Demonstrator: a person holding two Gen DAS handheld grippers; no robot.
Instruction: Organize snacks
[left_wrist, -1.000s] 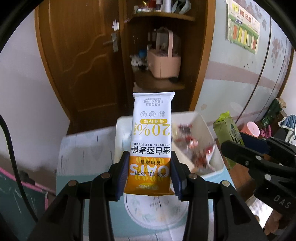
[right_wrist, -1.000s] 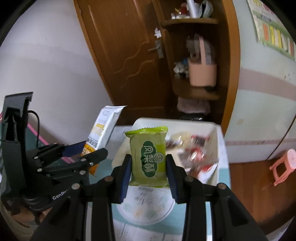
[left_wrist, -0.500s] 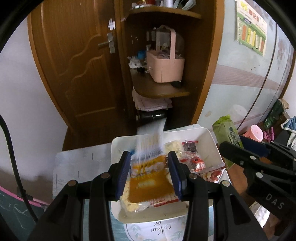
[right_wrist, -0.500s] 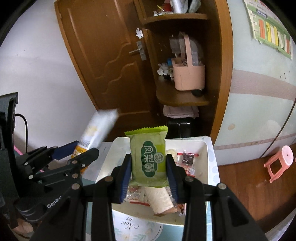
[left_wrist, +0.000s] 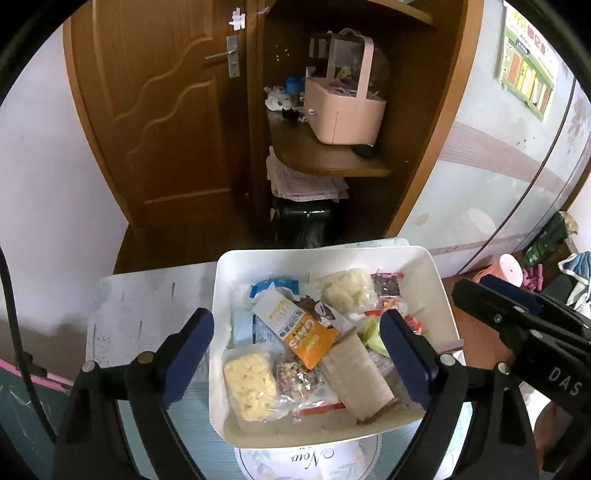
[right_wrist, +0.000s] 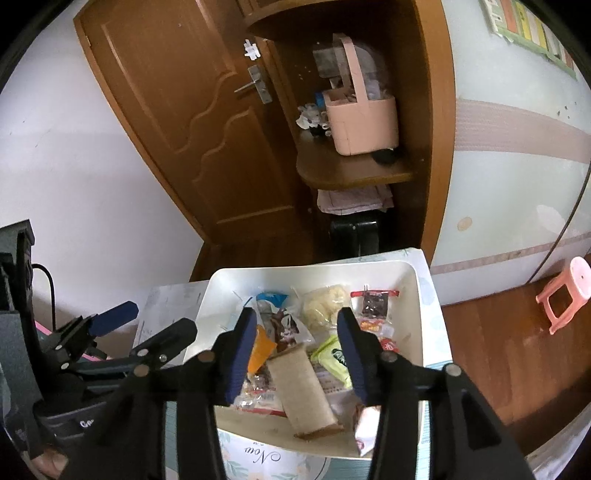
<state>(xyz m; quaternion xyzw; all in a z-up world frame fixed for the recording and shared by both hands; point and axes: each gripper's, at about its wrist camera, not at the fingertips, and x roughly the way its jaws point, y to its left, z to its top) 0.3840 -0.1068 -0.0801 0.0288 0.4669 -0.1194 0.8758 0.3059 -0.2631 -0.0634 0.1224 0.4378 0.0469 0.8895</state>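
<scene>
A white bin (left_wrist: 325, 256) (right_wrist: 314, 267) full of snack packets sits on the table below both grippers. The white-and-orange oat bar (left_wrist: 295, 325) lies loose on the pile. My left gripper (left_wrist: 297, 328) (right_wrist: 155, 321) hangs above it, jaws opening wide, touching nothing. The green packet (right_wrist: 332, 358) lies in the bin beside a brown paper-wrapped bar (right_wrist: 301, 387) (left_wrist: 358, 376). My right gripper (right_wrist: 297, 325) (left_wrist: 476, 291) hovers over the bin, jaws opening, pads clear of the green packet.
A floral placemat (left_wrist: 306, 458) lies under the bin's near edge. Behind the table are a wooden door (left_wrist: 166, 110) and a corner shelf with a pink basket (left_wrist: 343, 110). A pink stool (right_wrist: 565, 295) stands on the floor at right.
Both grippers moved forward and down over the bin. The left let go of the oat bar and the right let go of the green packet; both now lie in the bin.
</scene>
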